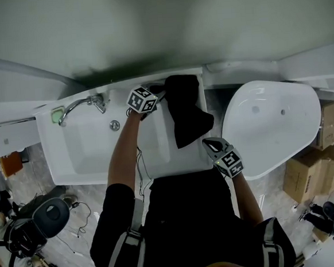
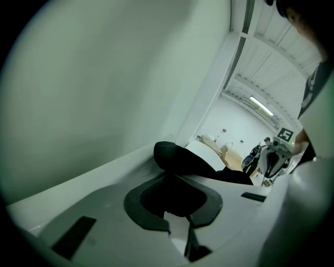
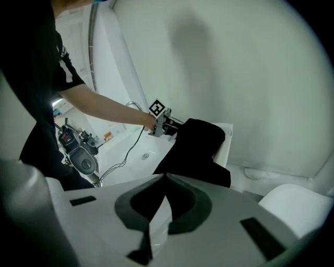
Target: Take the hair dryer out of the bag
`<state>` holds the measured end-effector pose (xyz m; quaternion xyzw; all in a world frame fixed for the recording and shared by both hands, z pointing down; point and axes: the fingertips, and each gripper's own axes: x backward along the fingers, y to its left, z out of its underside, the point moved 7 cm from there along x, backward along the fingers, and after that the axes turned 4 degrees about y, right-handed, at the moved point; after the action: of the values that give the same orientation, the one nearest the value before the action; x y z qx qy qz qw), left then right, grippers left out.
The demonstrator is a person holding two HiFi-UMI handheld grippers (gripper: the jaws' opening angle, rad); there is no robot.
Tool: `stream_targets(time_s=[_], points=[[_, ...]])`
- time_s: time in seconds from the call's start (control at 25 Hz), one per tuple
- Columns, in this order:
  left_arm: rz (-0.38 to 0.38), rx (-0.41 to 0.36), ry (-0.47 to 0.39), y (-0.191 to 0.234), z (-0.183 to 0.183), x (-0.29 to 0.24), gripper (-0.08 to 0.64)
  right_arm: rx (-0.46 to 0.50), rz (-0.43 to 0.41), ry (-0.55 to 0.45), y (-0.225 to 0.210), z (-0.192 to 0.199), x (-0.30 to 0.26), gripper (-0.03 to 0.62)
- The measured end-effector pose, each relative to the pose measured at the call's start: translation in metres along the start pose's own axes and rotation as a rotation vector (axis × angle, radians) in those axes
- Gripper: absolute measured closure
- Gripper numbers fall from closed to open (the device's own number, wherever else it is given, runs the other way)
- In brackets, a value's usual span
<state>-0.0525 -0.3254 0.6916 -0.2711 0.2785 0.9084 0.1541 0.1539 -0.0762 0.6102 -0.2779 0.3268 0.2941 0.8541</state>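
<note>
A black cloth bag (image 1: 185,108) lies draped over the flat right part of the white basin (image 1: 157,159). No hair dryer shows in any view. My left gripper (image 1: 155,96) is at the bag's far left edge, shut on the cloth; in the left gripper view its closed jaw tips (image 2: 175,177) meet the black bag (image 2: 180,159). My right gripper (image 1: 207,142) is at the bag's near right corner, shut, and the bag (image 3: 198,146) runs right down to its tips (image 3: 164,177). From there the left gripper (image 3: 163,122) shows at the bag's far edge.
A chrome faucet (image 1: 81,105) stands at the basin's far left above the drain (image 1: 114,125). A white oval tub (image 1: 270,127) sits to the right, with cardboard boxes (image 1: 308,171) beyond it. A thin cable (image 1: 139,167) hangs over the basin's front. Dark equipment (image 1: 36,224) lies on the floor at left.
</note>
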Motion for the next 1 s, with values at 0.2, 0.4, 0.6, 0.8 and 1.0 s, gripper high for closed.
stream_targets(time_s=[0.2, 0.4, 0.6, 0.8, 1.0], points=[[0.060, -0.022, -0.075, -0.026, -0.006, 0.020, 0.537, -0.003, -0.006, -0.029, 0.001, -0.007, -0.003, 0.532], [0.094, -0.011, -0.225, -0.053, -0.015, 0.047, 0.538, 0.009, -0.018, -0.049, 0.007, -0.011, -0.006, 0.532], [0.120, -0.078, -0.297, -0.090, -0.032, 0.068, 0.538, 0.026, -0.019, -0.068, 0.012, -0.014, -0.005, 0.534], [0.121, -0.149, -0.318, -0.132, -0.037, 0.082, 0.538, 0.049, -0.007, -0.090, 0.017, -0.019, 0.003, 0.534], [0.132, -0.177, -0.347, -0.164, -0.035, 0.093, 0.538, 0.058, 0.000, -0.115, 0.021, -0.024, 0.005, 0.532]])
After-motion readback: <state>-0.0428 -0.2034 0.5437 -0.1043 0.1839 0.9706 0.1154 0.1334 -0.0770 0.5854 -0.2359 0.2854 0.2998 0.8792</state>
